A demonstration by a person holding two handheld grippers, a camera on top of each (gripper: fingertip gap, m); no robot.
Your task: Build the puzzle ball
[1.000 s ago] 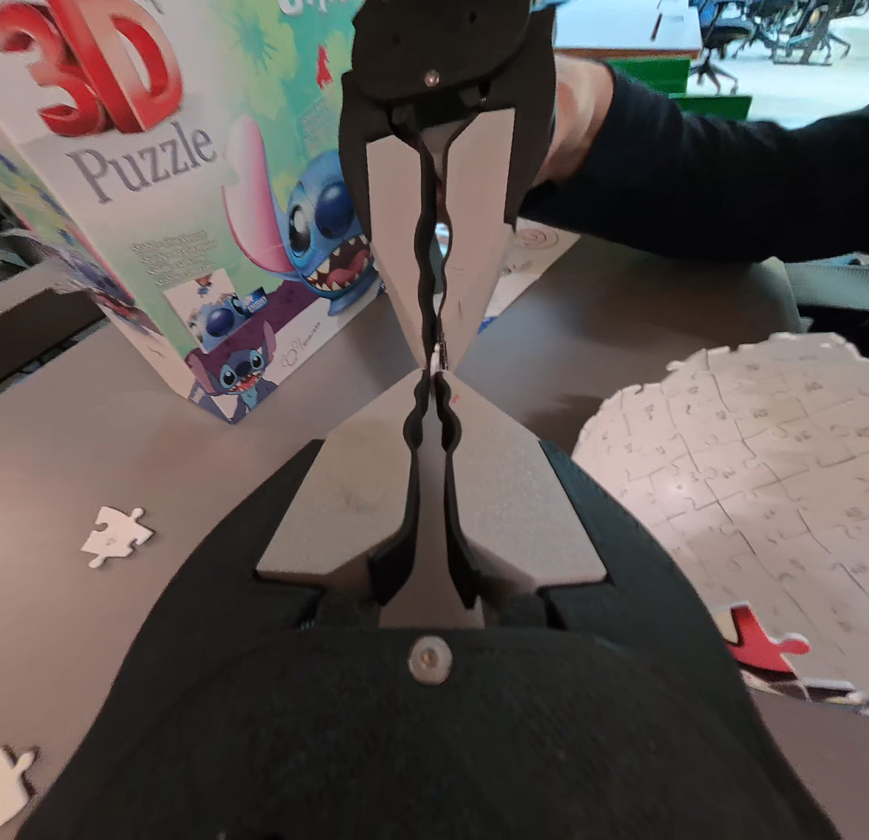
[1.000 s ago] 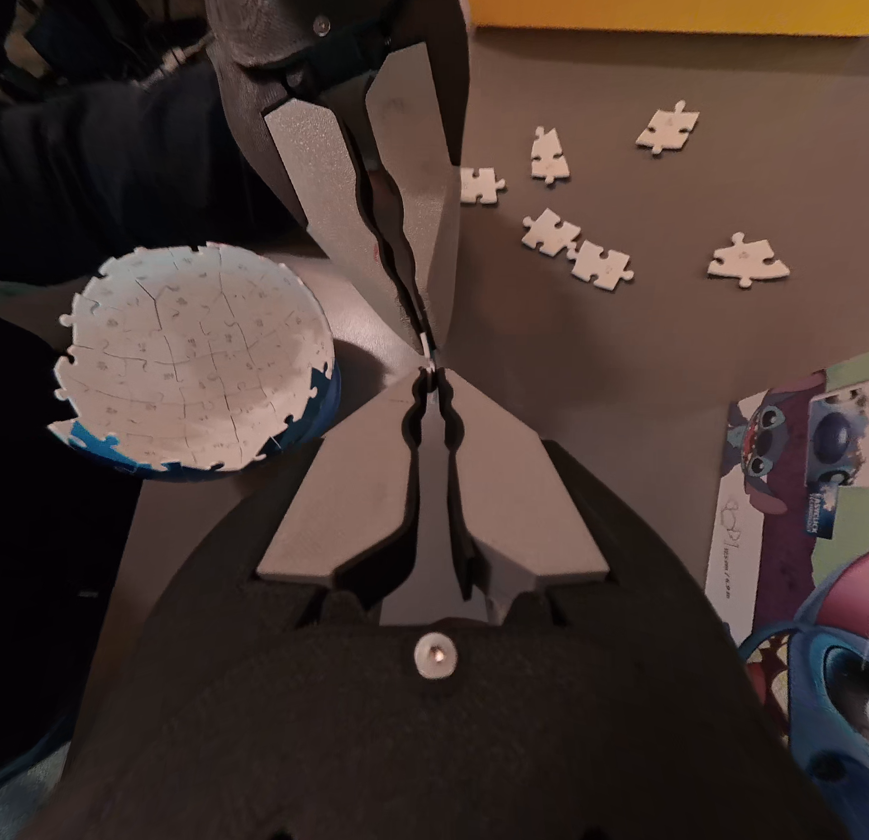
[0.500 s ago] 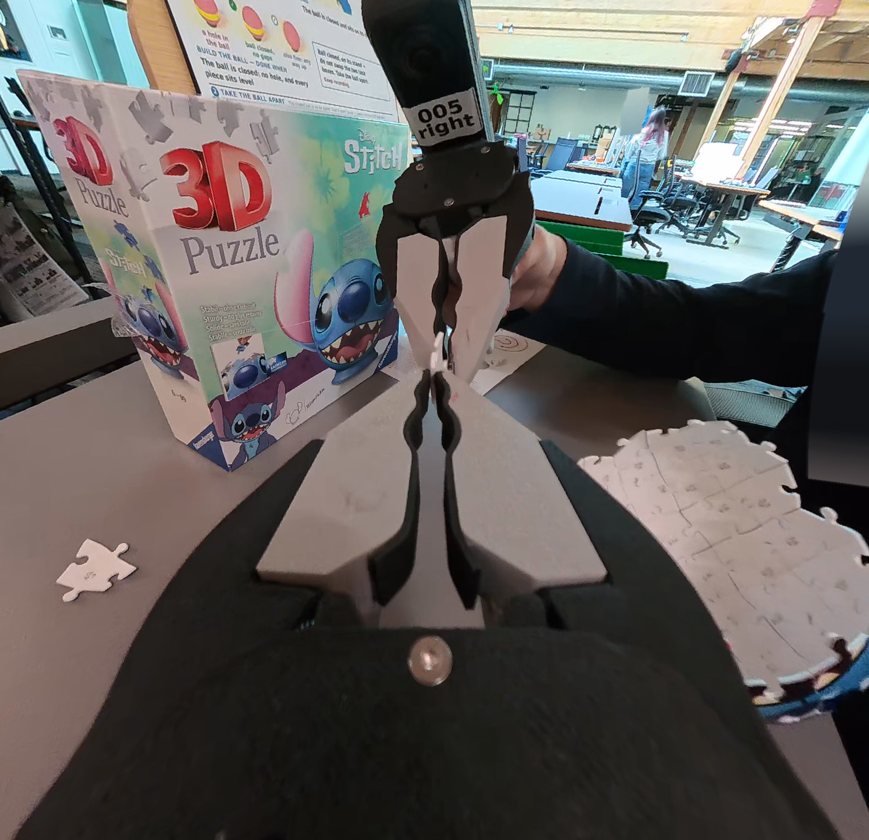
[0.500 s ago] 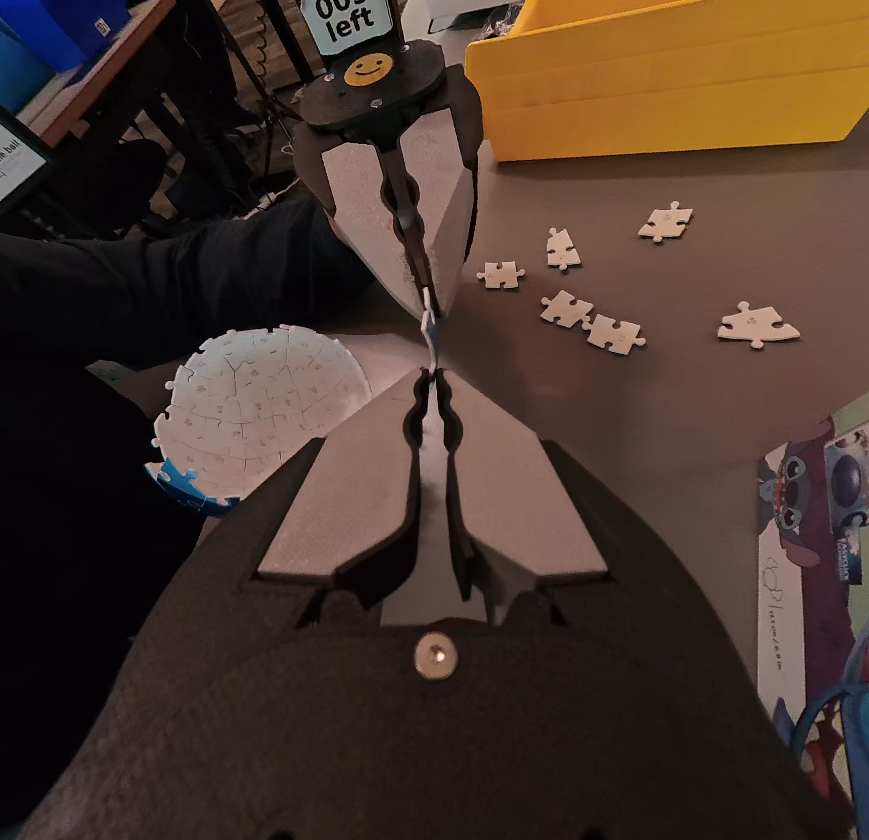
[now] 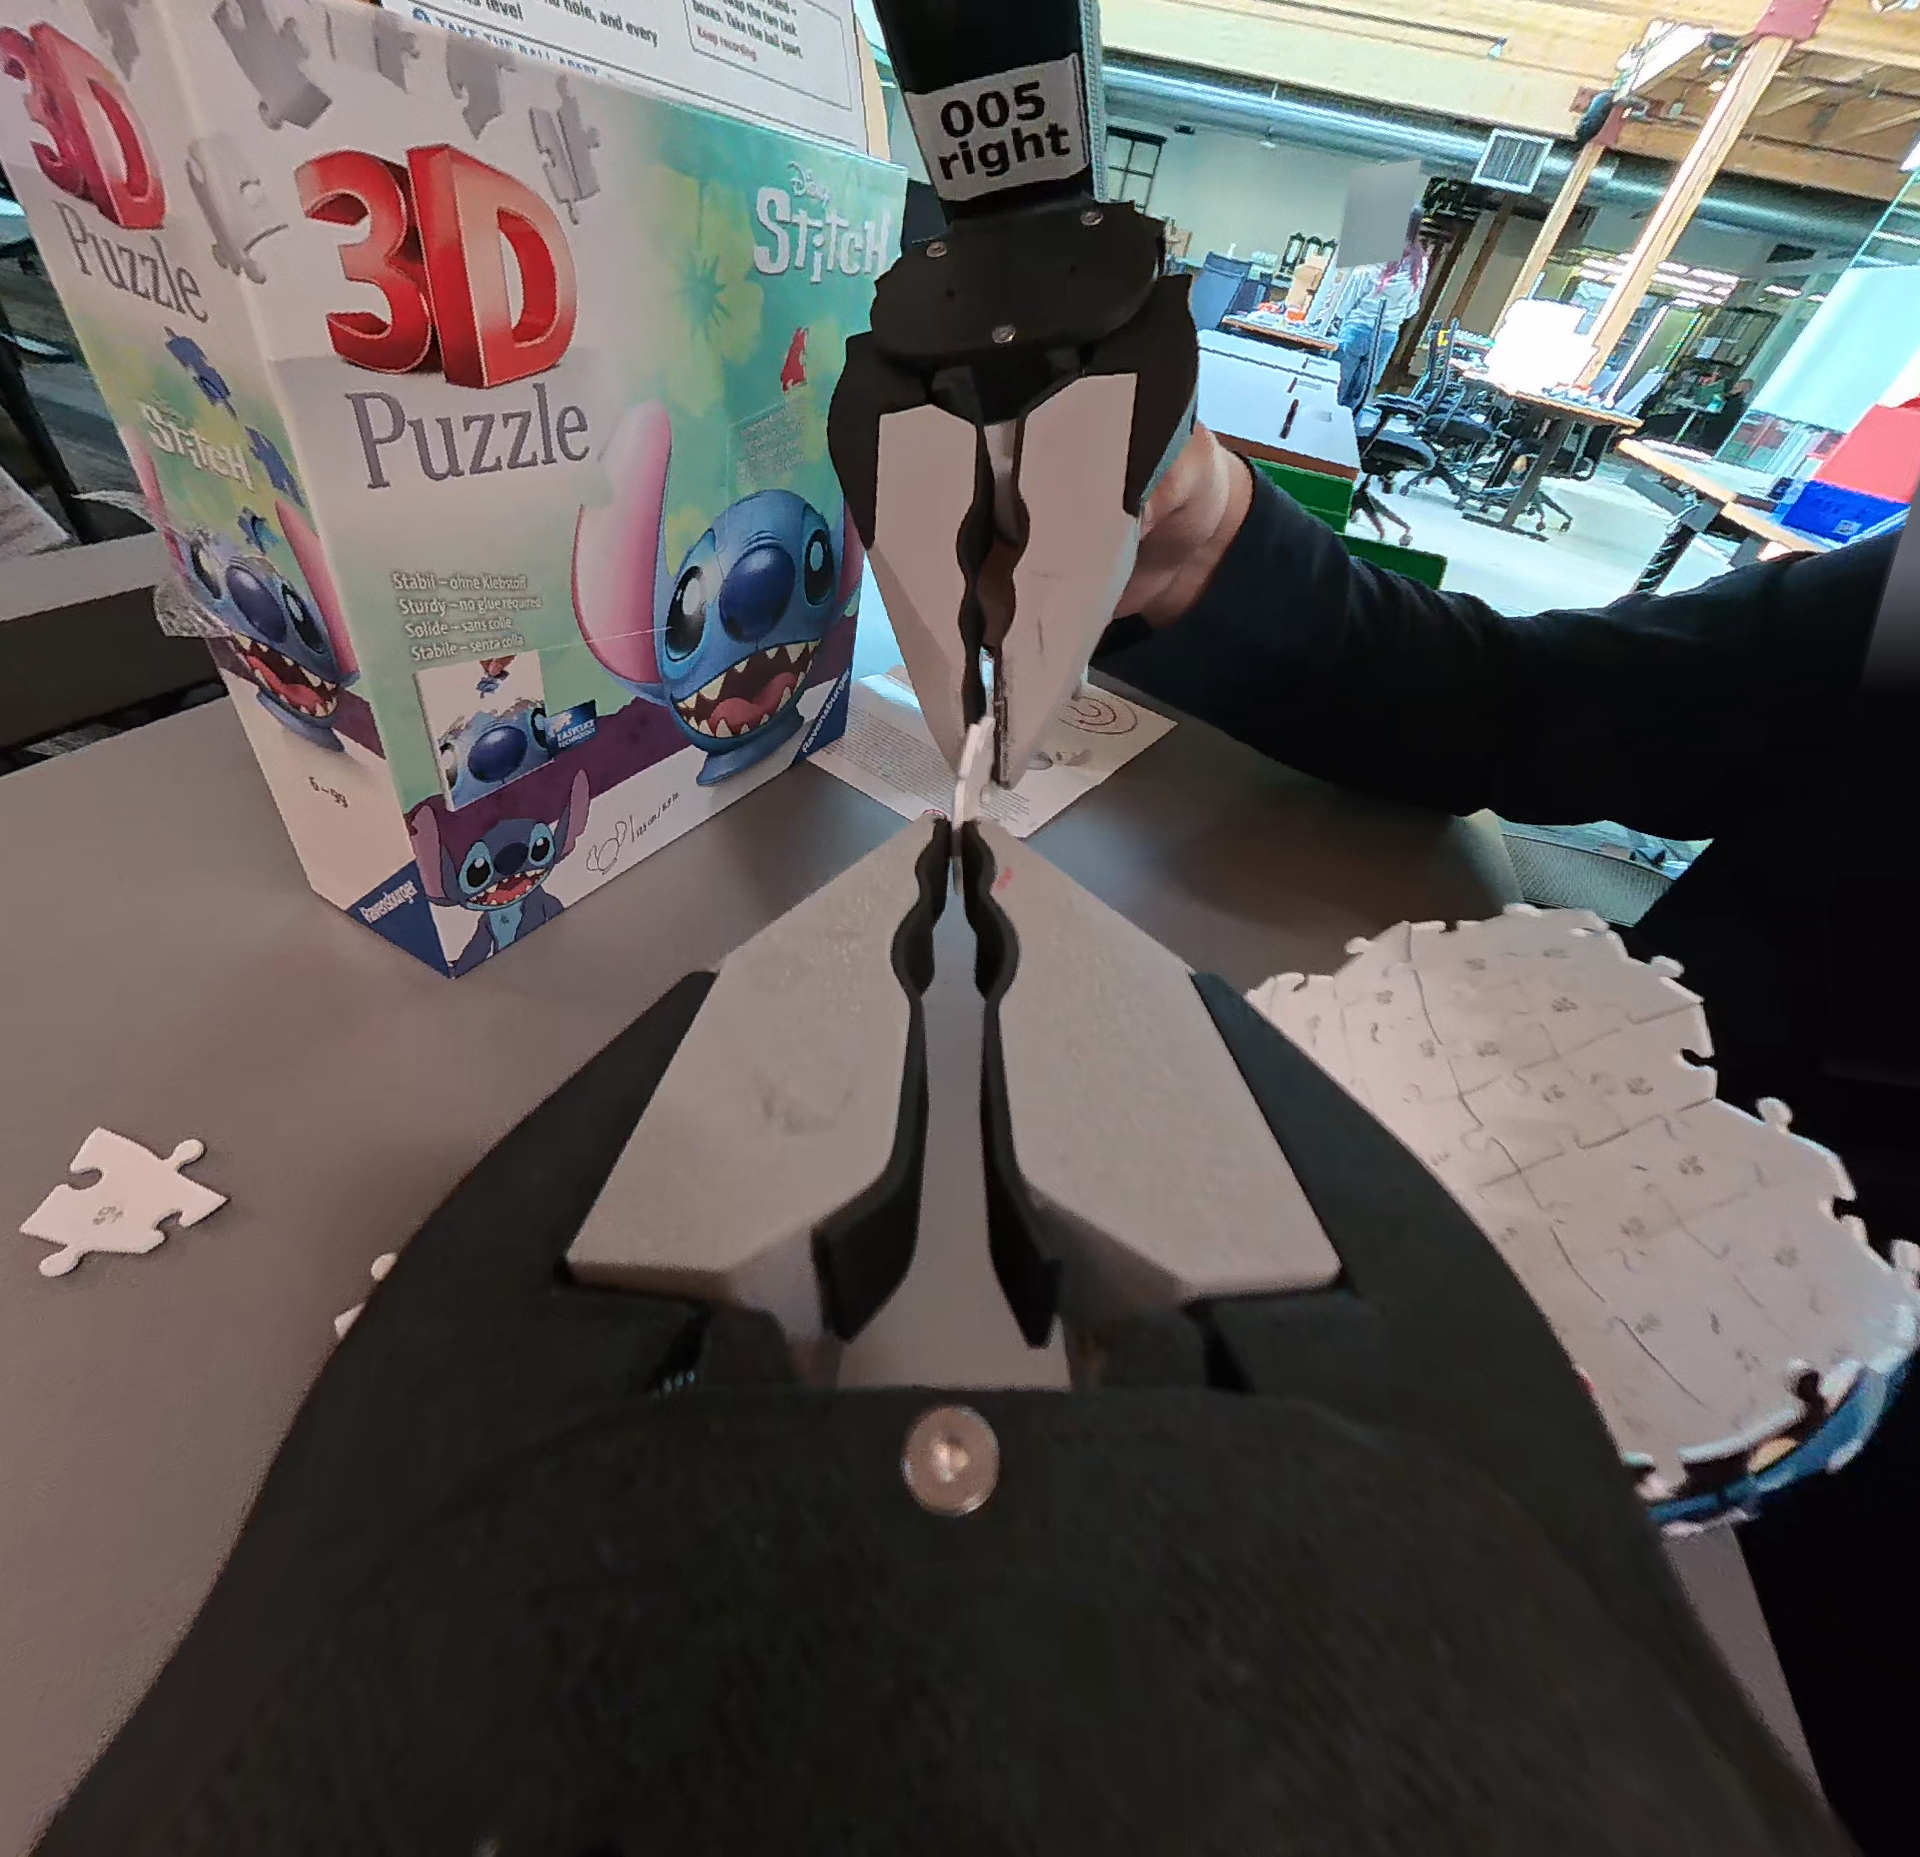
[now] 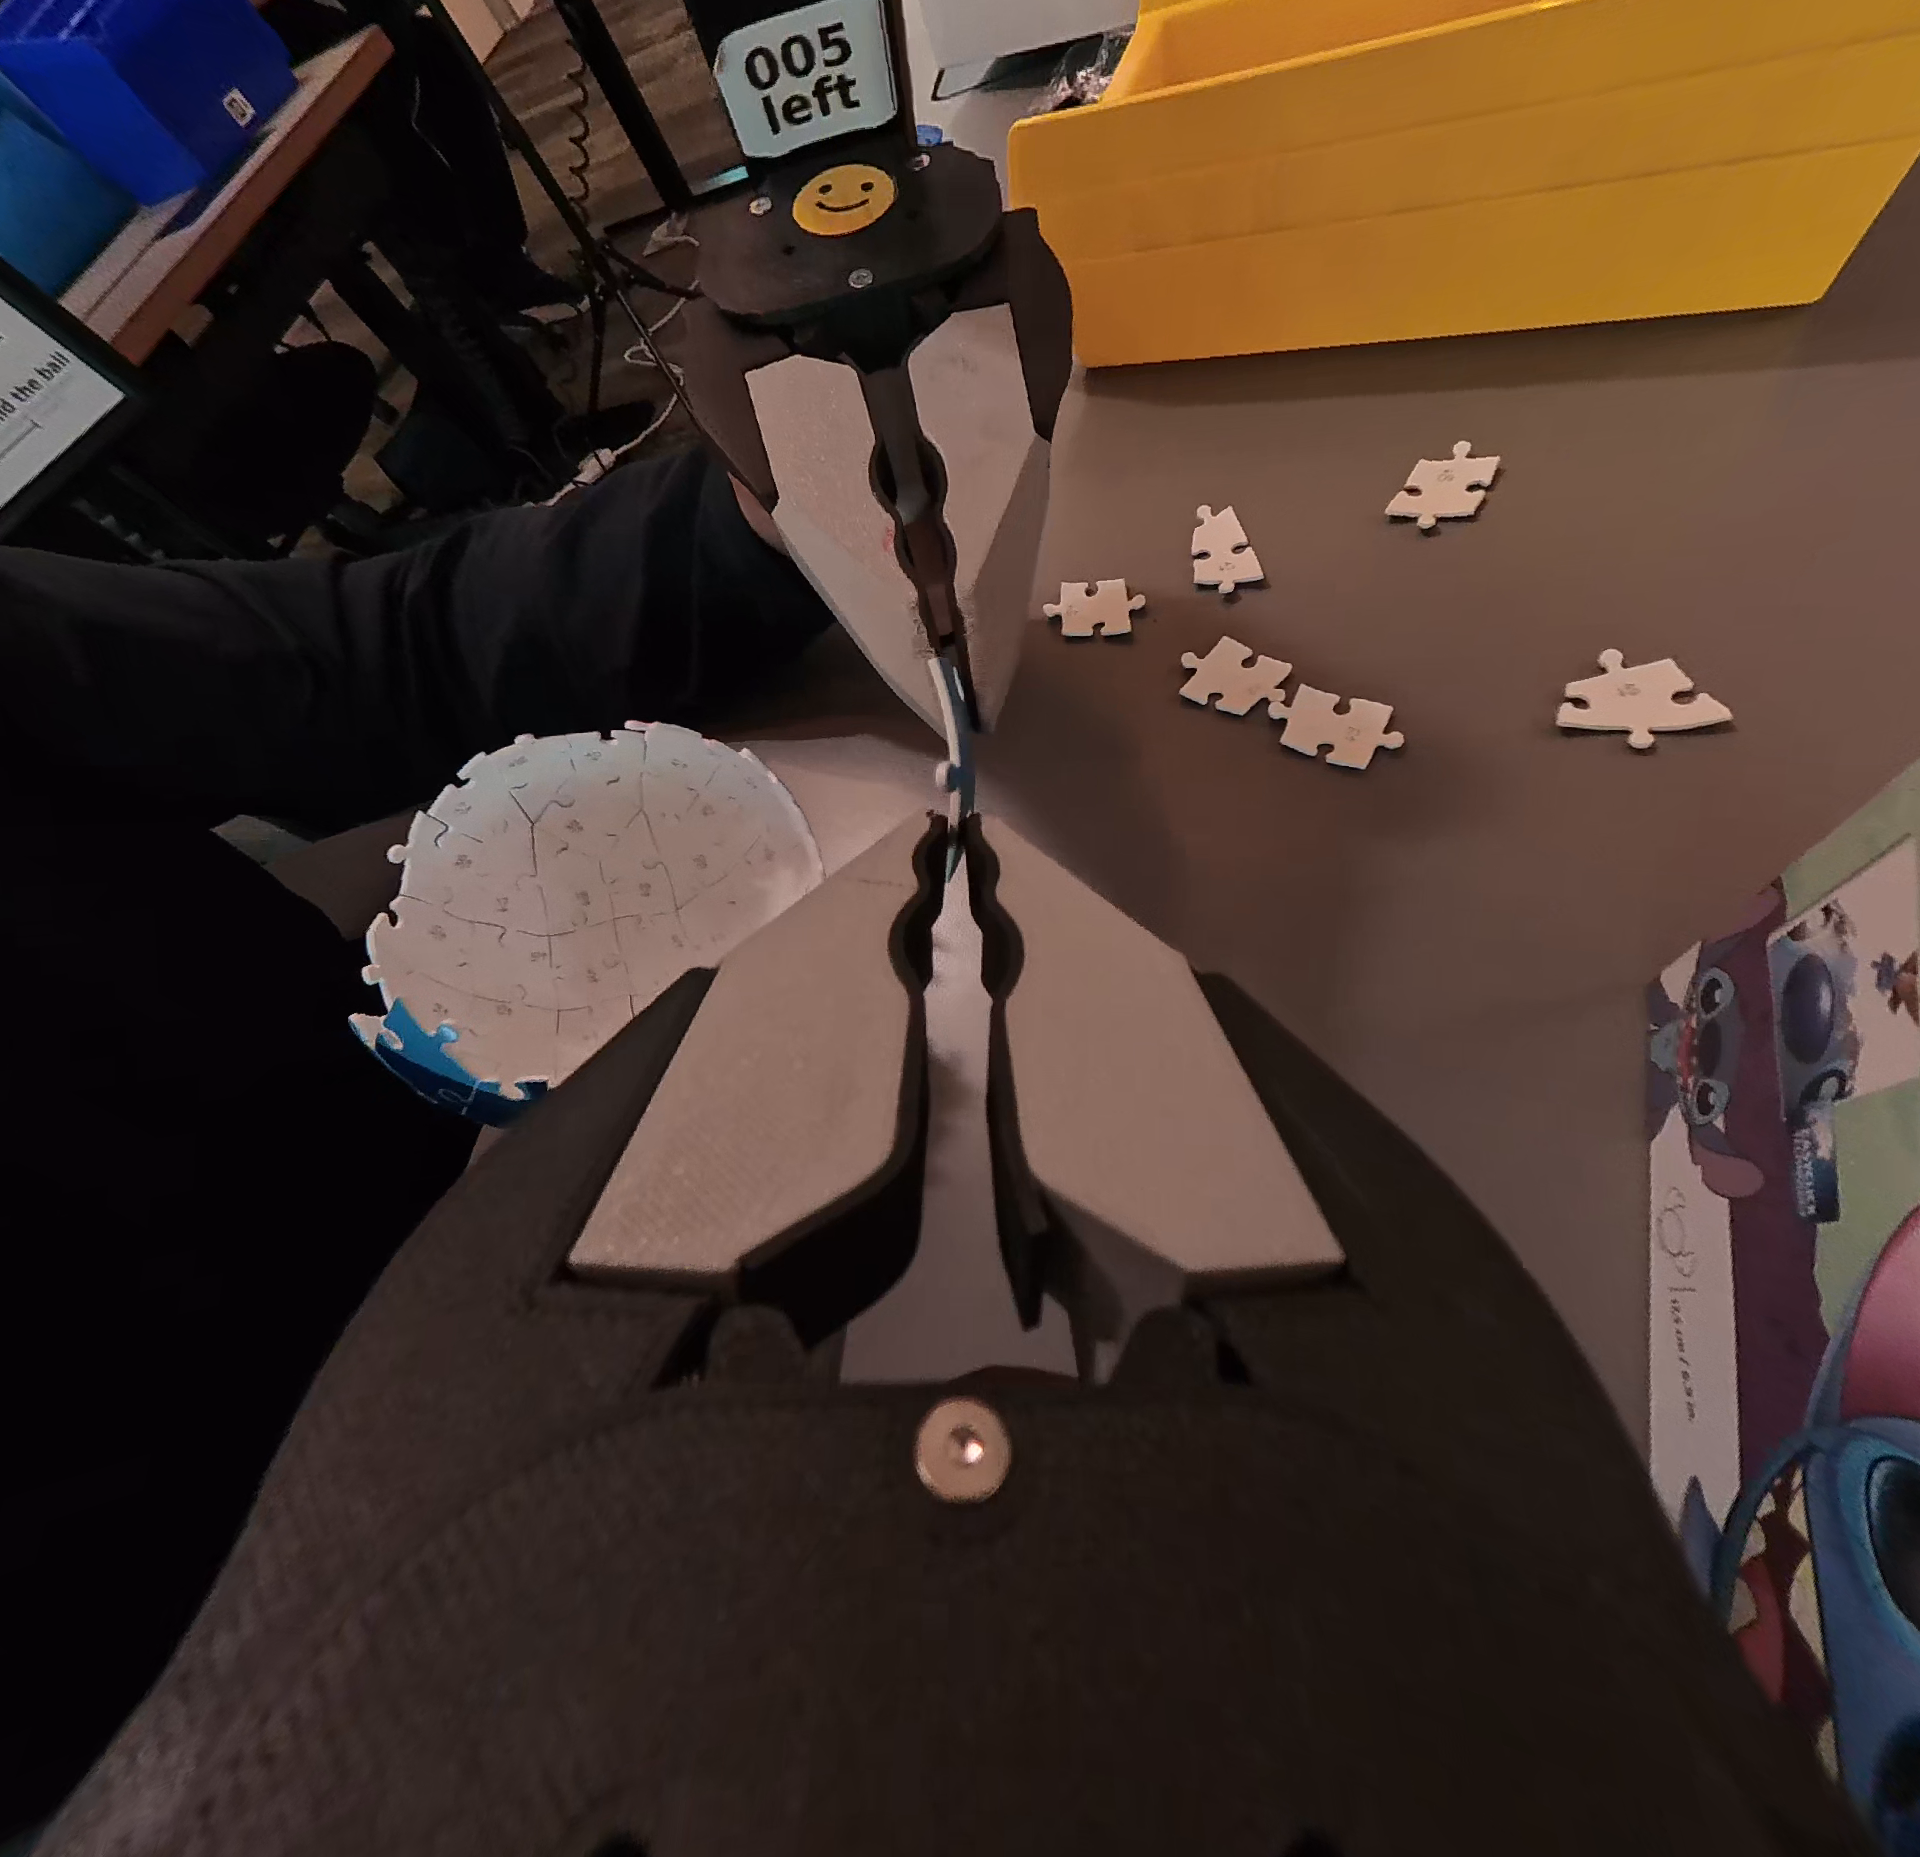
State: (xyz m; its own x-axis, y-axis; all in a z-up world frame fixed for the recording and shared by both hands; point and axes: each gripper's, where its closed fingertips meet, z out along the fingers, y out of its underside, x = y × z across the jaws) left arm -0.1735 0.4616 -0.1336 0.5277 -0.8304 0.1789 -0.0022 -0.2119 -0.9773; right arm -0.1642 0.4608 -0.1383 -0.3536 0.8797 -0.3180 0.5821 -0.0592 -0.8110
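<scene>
My two grippers face each other tip to tip above the grey table. My left gripper (image 5: 956, 857) is shut on the near end of a thin curved puzzle piece (image 5: 972, 768), white on one face and blue on the other, seen edge-on. My right gripper (image 6: 951, 841) is shut on its other end (image 6: 956, 758). I cannot tell whether it is one piece or two joined. The half-built puzzle ball (image 5: 1558, 1132), a white-lined bowl with a blue outside, sits on the table beside the grippers; it also shows in the right wrist view (image 6: 582, 893).
Several loose white pieces (image 6: 1236, 675) lie on the table (image 6: 1351, 924), one more (image 5: 114, 1194) left of my left gripper. The puzzle box (image 5: 468, 457) stands behind, with a leaflet (image 5: 1091, 737) beside it. A yellow bin (image 6: 1455, 176) sits at the table's far edge. My left and right fingertips are right by each other.
Both grippers have risen and drawn slightly apart. The puzzle piece, earlier barely visible between touching tips, now spans a clear gap. The ball and loose pieces have stayed put.
</scene>
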